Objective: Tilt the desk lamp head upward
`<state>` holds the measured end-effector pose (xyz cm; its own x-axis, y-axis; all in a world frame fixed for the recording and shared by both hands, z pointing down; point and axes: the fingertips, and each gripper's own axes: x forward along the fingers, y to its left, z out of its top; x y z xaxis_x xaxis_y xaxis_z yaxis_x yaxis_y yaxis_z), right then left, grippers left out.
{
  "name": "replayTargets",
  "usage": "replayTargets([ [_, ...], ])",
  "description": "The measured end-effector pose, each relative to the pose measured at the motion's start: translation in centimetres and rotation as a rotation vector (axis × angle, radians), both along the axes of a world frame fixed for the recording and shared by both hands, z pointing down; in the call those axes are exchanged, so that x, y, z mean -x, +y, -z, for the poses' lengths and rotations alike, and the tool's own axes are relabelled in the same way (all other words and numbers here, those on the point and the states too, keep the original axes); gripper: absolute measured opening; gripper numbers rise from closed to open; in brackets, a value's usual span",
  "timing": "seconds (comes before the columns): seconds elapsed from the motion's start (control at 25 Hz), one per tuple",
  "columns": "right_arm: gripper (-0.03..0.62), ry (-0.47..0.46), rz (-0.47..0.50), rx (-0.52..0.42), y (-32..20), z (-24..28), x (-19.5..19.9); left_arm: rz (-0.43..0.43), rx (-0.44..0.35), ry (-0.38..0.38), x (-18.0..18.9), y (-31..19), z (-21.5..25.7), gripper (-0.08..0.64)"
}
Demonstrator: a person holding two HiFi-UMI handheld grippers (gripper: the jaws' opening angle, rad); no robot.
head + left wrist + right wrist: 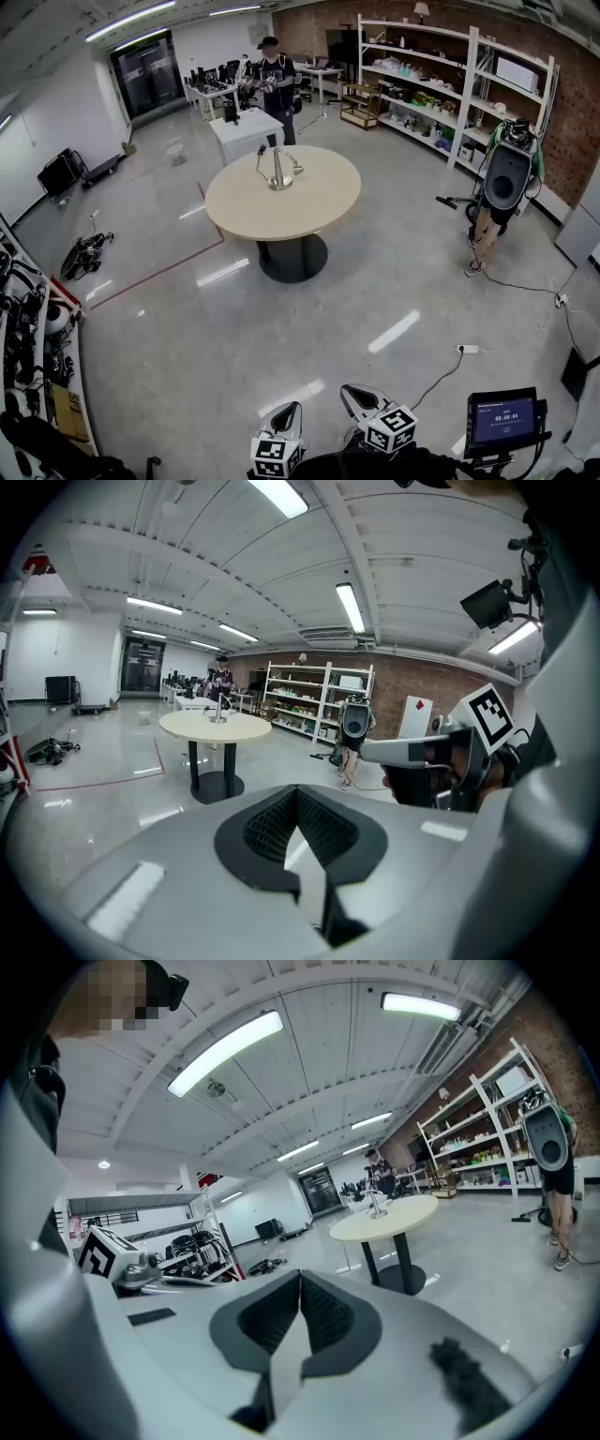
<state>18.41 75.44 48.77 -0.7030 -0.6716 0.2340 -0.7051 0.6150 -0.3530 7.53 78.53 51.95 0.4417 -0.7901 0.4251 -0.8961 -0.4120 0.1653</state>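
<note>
Both pairs of jaws are together with nothing between them. The left gripper [298, 803] and the right gripper [300, 1290] each show black ribbed pads meeting along a centre line, set in a smooth grey shell. In the head view both grippers sit at the bottom edge, side by side, pointing forward and slightly downward toward the middle of the room. Each carries a white cube with black square markers.

1. Glossy grey floor [187, 319]: fills most of the scene and is crossed by a thin red line [159, 272].
2. Red brick wall [572, 112]: runs along the right side.
3. White metal shelving [441, 66]: stands against that wall. Its shelves hold boxes and small items too small to identify.
4. Round table [314, 211]: pale wood-coloured top on a black pedestal foot, mid-room and well apart from both grippers.
5. White square-topped table [246, 127]: stands just behind the round table.
6. Person in dark clothing and a dark cap [277, 80]: stands behind the white table.
7. Second person: near the shelving, upper body hidden behind a large black rounded device [507, 176].
8. Small black screen with a blue display [503, 419]: at the lower right, on a stand.
9. Silver metal desk lamp [279, 173]: stands upright on a round base on the far part of the round table's top. Its head angle is too small to read.
</note>
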Motion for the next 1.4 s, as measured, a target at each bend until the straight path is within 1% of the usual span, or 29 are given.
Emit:
replayTargets([
  [0.08, 0.006, -0.01, 0.009, -0.006, -1.5, -0.1, -1.6, 0.027, 0.002, -0.004, -1.5, -1.7, 0.5, 0.006],
  [0.24, 0.006, -0.024, 0.018, 0.004, -4.4, -1.0, -4.2, 0.038, 0.003, -0.018, -4.2, -4.4, 0.2, 0.006],
  [0.36, 0.006, -0.034, 0.021, 0.02, -4.9, -1.2, -4.4, 0.062, 0.021, -0.008, -3.9, -4.5, 0.0, 0.006],
  [0.48, 0.006, -0.031, 0.016, 0.026, -4.8, -0.9, -4.1, 0.073, 0.029, -0.001, -3.7, -4.5, 0.7, 0.006],
  [0.56, 0.006, -0.028, 0.008, 0.032, -5.2, -1.0, -4.0, 0.057, 0.037, -0.01, -3.6, -4.9, 0.6, 0.006],
  [0.64, 0.006, -0.022, -0.001, 0.039, -6.1, -1.3, -3.7, 0.009, 0.04, -0.019, -3.4, -5.7, -0.6, 0.006],
  [0.72, 0.006, -0.01, -0.014, 0.041, -7.5, -1.6, -3.1, -0.018, 0.041, -0.006, -3.0, -7.5, -1.0, 0.006],
  [0.8, 0.006, 0.008, -0.047, 0.035, -9.5, -1.8, -2.7, -0.035, 0.037, 0.018, -2.3, -10.2, -0.8, 0.006],
  [0.92, 0.006, 0.03, -0.13, 0.021, -12.2, -1.2, -2.3, -0.107, 0.02, 0.041, -1.4, -13.3, -1.2, 0.006],
  [1.04, 0.006, 0.051, -0.177, 0.011, -13.7, -0.3, -0.7, -0.161, 0.002, 0.065, 0.3, -15.5, -0.7, 0.006],
  [1.16, 0.006, 0.074, -0.195, 0.021, -15.4, -0.9, 2.9, -0.174, 0.004, 0.095, 4.0, -17.8, -1.4, 0.006],
  [1.24, 0.006, 0.093, -0.199, 0.024, -16.3, -1.2, 5.0, -0.173, -0.004, 0.1, 6.4, -19.2, -1.6, 0.006],
  [1.4, 0.006, 0.126, -0.191, 0.026, -18.0, -1.1, 7.7, -0.168, 0.014, 0.134, 9.0, -20.6, -2.3, 0.006],
])
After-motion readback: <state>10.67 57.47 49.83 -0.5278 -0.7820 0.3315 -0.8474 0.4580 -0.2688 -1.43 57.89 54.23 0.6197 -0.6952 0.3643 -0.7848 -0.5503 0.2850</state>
